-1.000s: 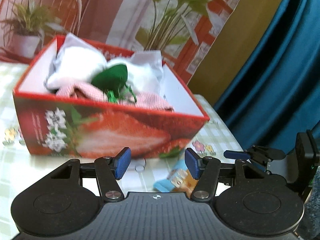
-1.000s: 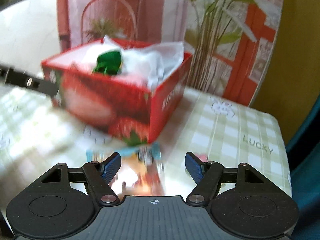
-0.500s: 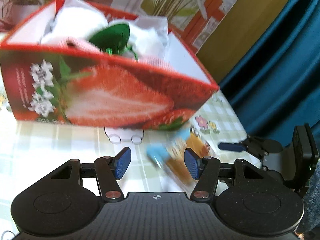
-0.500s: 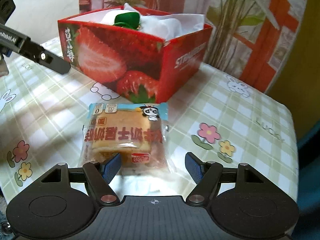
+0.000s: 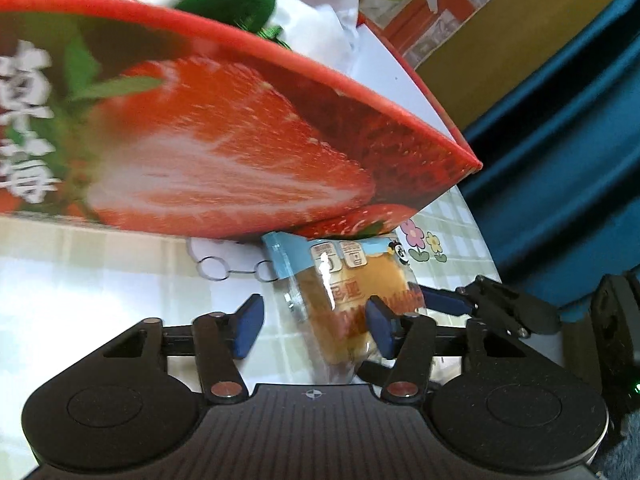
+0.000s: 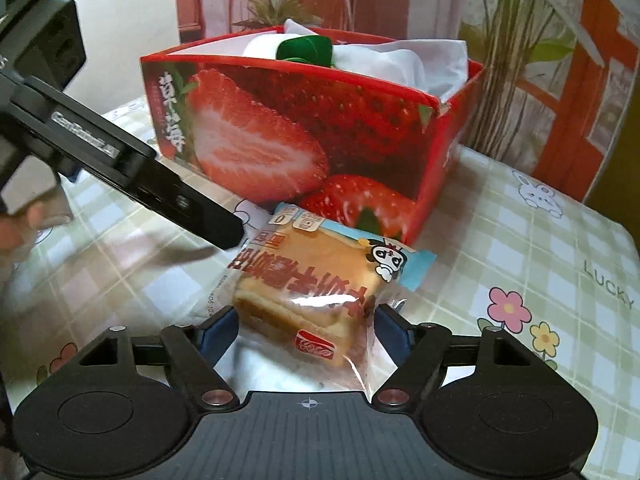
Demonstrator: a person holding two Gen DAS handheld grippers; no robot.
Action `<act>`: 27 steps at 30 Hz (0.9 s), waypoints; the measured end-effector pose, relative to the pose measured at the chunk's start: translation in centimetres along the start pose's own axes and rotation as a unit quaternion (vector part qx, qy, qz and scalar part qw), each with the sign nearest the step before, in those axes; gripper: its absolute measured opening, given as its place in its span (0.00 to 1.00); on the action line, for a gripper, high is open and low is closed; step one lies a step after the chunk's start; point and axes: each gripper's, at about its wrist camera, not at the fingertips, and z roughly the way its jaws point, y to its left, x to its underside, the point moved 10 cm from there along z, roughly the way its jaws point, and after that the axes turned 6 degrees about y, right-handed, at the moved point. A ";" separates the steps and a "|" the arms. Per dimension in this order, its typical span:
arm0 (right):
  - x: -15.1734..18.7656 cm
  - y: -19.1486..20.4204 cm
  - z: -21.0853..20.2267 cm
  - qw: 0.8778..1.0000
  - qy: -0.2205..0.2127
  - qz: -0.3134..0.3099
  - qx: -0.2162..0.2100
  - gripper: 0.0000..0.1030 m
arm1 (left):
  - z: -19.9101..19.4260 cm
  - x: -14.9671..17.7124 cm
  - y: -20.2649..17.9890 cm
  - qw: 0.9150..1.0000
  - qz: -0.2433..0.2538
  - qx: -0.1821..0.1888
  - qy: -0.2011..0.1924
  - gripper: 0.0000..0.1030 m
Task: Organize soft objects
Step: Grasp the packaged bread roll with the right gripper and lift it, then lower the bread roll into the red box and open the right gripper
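A packaged bread slice in a clear and blue wrapper (image 6: 320,280) lies on the checked tablecloth just in front of a red strawberry-print box (image 6: 304,128). The box holds white cloths and a green soft item (image 6: 306,48). My right gripper (image 6: 306,332) is open with its fingers on either side of the bread's near end. My left gripper (image 5: 314,326) is open too, and the bread (image 5: 352,300) lies between its fingers, close to the right one. The left gripper's finger (image 6: 192,208) reaches in beside the bread from the left.
The box (image 5: 224,132) looms close over the left gripper. The table's right edge (image 5: 476,232) meets a teal curtain. A backdrop printed with plants and a chair stands behind the box (image 6: 520,40). The tablecloth has flower prints (image 6: 508,308).
Both grippers have moved forward and down to the bread, which now sits between the fingers of each. The box fills more of the left view.
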 end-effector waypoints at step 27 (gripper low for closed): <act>-7.7 2.7 -10.2 0.991 -0.133 0.017 0.008 0.59 | -10.5 -5.3 -6.7 0.987 0.095 0.055 -0.114 0.43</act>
